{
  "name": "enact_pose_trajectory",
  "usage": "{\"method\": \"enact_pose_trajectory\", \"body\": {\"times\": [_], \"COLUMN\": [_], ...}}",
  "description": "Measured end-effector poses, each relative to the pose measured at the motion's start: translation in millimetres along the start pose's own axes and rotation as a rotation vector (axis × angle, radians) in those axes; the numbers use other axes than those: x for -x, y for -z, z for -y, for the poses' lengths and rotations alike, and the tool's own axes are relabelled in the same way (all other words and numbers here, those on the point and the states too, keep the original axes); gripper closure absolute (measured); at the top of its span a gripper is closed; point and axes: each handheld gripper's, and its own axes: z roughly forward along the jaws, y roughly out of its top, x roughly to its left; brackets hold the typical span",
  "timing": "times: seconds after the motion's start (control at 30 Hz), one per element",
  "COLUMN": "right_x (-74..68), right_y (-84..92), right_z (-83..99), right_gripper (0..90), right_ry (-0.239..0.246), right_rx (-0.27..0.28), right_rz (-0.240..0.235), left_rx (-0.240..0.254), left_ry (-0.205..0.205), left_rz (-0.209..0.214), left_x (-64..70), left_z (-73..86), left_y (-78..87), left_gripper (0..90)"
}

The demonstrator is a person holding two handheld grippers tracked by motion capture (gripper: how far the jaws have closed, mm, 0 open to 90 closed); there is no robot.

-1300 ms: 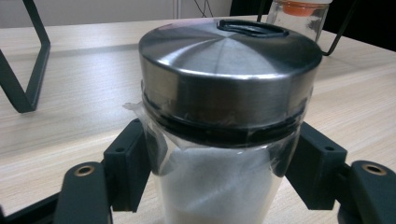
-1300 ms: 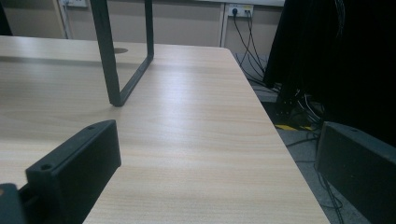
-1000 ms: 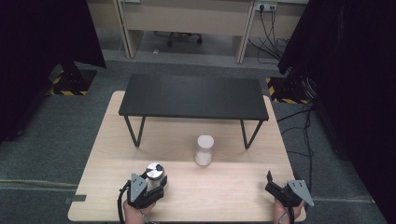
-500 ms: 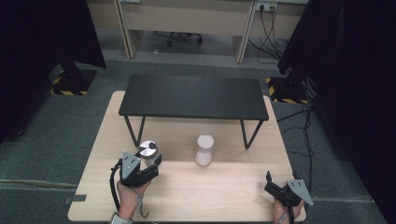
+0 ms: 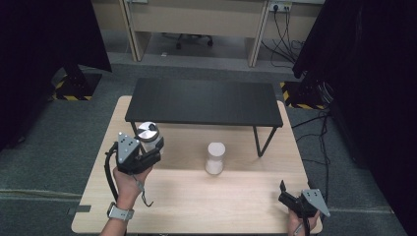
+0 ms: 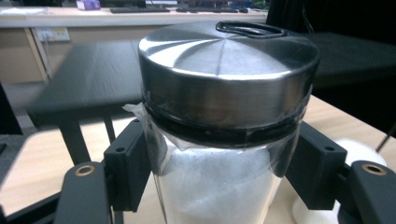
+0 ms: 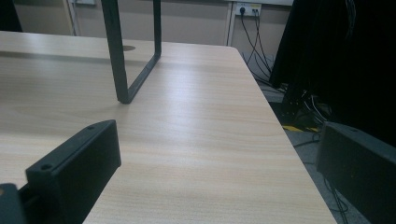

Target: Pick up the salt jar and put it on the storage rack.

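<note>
A clear jar [image 5: 148, 136] with a steel lid, holding white powder, hangs in the air at the table's left, by the front left corner of the black shelf [image 5: 204, 102]. My left gripper [image 5: 147, 147] is shut on it. In the left gripper view the jar [image 6: 224, 154] sits between both black pads, which press on its glass sides. A second white jar [image 5: 215, 158] stands on the wooden table [image 5: 196, 196] in the middle. My right gripper [image 5: 284, 192] rests low at the table's front right corner; its jaws [image 7: 219, 163] stand wide apart with nothing between them.
The black shelf stands on thin metal legs [image 7: 122, 56] across the back half of the table. Dark curtains hang at both sides. Cables [image 5: 324, 142] lie on the floor to the right of the table.
My left gripper has risen and moved toward the shelf with the steel-lidded jar in it. The right gripper has kept still, and so has the white jar.
</note>
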Motion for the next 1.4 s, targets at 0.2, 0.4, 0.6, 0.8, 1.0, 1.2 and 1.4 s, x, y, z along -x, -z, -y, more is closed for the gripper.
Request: {"method": "enact_pose_trajectory", "body": {"times": [0.2, 0.4, 0.6, 0.8, 1.0, 1.2, 1.4], "right_x": [0.8, 0.8, 0.5, 0.4, 0.7, 0.7, 1.4], "right_y": [0.6, 0.7, 1.5, 1.9, 2.0, 1.8, 2.0], "right_z": [0.8, 1.2, 2.7, 3.5, 4.0, 3.6, 4.6], "right_gripper": [0.3, 0.3, 0.3, 0.3, 0.3, 0.3, 0.3], "right_ry": [-0.008, -0.008, -0.019, -0.019, -0.019, -0.016, -0.014], "right_rx": [0.005, 0.008, 0.018, 0.023, 0.026, 0.024, 0.031], "right_rz": [-0.003, -0.002, 0.005, 0.007, 0.009, 0.007, 0.006], "left_rx": [0.006, 0.013, 0.022, 0.029, 0.022, 0.004, -0.017], "left_ry": [0.01, 0.01, -0.003, 0.002, -0.003, -0.016, -0.022], "left_rz": [-0.016, -0.037, -0.037, -0.021, -0.039, -0.062, -0.076], "left_x": [-9.1, -15.5, -15.5, -14.6, -14.7, -14.6, -14.3], "left_z": [-22.8, -35.1, -46.3, -54.6, -67.9, -77.0, -80.6], "left_y": [-10.0, -21.3, -42.4, -63.2, -92.4, -115.1, -130.8], "left_gripper": [30.5, 30.5, 30.5, 30.5, 30.5, 30.5, 30.4]}}
